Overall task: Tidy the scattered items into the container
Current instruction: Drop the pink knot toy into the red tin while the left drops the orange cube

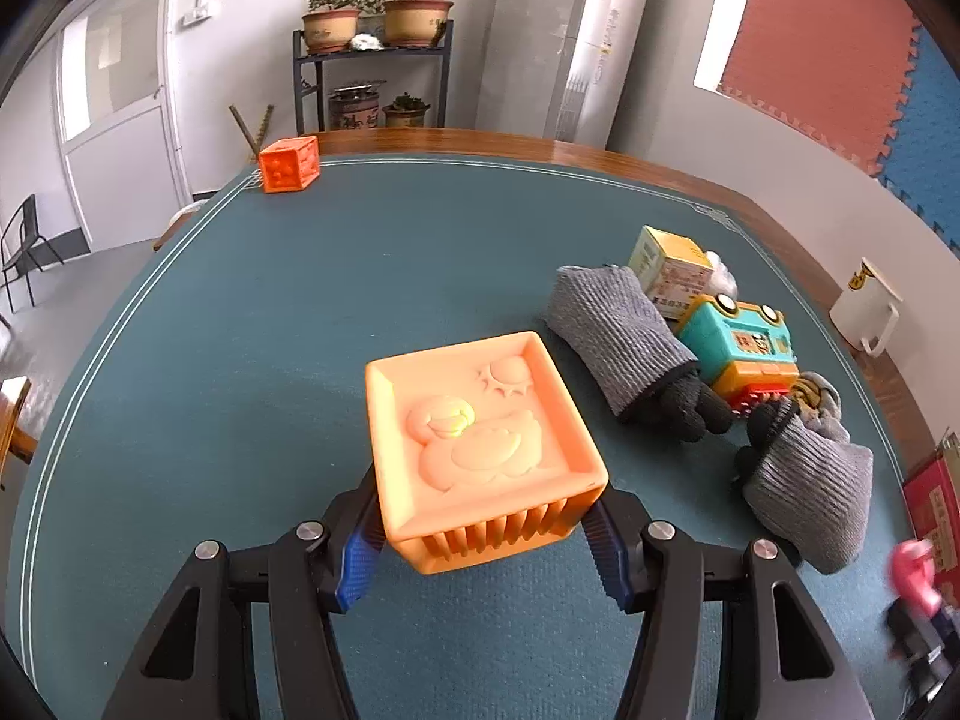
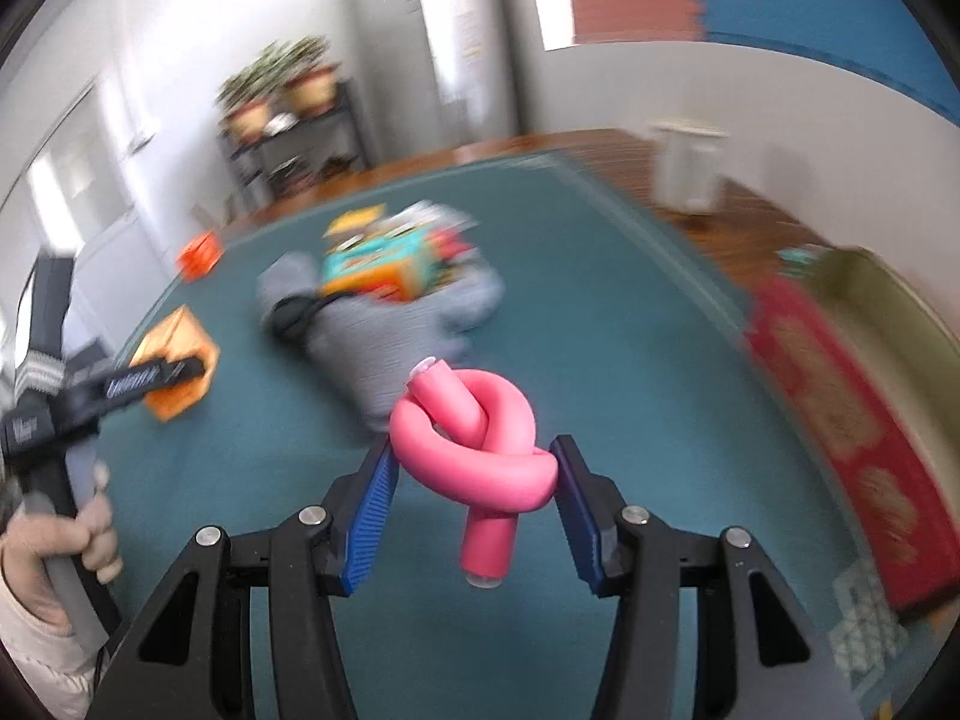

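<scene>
The left gripper is clamping a pale orange cube, its blue pads pressing the cube's two sides; the face with a raised duck and sun is facing up. The cube is sitting over the middle of the green mat, toward its near edge.

The right gripper is clamping a pink knotted foam tube between its fingers, one loose end pointing down and the other up. It is being held above the mat's near part, and this view is blurred.

A second, darker orange cube is resting at the mat's far left corner. Right of centre a pile is lying on the mat: two grey gloves with black fingertips, a teal and orange toy between them, and a yellow carton just behind the toy. A white mug is standing on the wooden tabletop beyond the mat's right edge. A red box is lying along the right edge, nearer. Which of these is the container, I cannot tell.
</scene>
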`<move>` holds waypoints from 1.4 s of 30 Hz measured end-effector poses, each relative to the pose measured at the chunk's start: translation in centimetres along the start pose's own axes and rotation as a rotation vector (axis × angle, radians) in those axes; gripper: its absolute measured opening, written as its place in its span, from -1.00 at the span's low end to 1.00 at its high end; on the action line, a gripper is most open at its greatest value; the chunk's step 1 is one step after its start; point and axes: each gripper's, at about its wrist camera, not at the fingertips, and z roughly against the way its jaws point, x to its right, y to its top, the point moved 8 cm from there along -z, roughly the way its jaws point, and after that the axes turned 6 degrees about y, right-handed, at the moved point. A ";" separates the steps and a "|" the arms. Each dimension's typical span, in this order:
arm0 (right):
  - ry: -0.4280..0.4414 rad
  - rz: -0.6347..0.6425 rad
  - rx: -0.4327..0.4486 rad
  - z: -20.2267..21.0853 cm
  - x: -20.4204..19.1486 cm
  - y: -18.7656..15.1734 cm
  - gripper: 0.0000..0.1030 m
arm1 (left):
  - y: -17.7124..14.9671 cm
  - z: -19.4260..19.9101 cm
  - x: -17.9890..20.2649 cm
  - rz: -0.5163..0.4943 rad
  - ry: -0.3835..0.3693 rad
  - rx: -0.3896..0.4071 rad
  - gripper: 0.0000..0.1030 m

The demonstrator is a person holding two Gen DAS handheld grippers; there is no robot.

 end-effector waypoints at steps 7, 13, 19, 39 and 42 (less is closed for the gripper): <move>-0.233 -0.172 0.147 7.8 10.1 1.2 0.09 | -0.8 1.3 2.2 -0.059 -0.029 0.014 0.18; -0.401 -0.281 0.178 11.5 17.3 0.8 0.09 | -1.7 3.3 5.1 -0.126 -0.068 0.040 0.18; -0.446 -0.365 0.209 13.2 21.5 0.3 0.46 | -2.9 5.2 8.0 -0.165 -0.117 0.041 0.18; -0.456 -0.372 0.372 18.2 24.6 -3.8 0.53 | -4.9 10.5 25.8 -0.428 -0.288 0.073 0.18; -0.472 -0.370 0.389 19.1 25.2 -4.1 0.53 | -5.2 12.0 30.2 -0.480 -0.361 0.083 0.18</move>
